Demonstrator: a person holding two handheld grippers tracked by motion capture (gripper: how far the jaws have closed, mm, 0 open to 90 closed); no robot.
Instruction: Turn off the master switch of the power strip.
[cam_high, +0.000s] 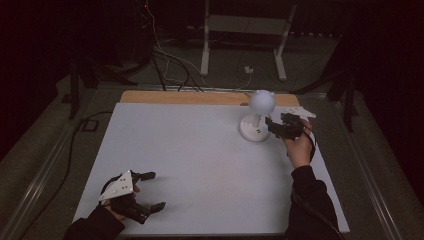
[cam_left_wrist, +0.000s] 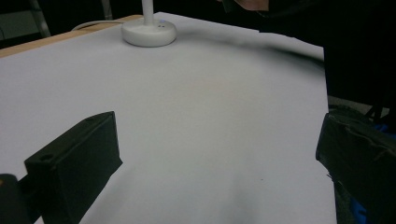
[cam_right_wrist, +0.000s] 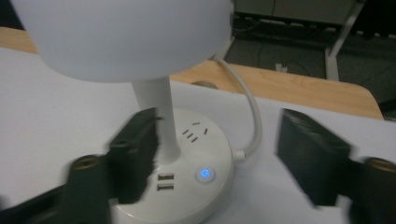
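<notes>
Lamp (cam_right_wrist: 173, 140) between right gripper (cam_right_wrist: 215, 154) jaws

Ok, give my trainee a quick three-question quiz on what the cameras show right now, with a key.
1. True or false: the right gripper is shut on the lamp stem.
2. What glows blue on the lamp base? A) a power button B) a screen C) a plug
3. Fill in: the left gripper is open near the ____ corner of the white table.

Key
1. False: its fingers are spread, with the stem beside one of them.
2. A, the power button, next to two USB ports.
3. Near left, far from the lamp.
</notes>
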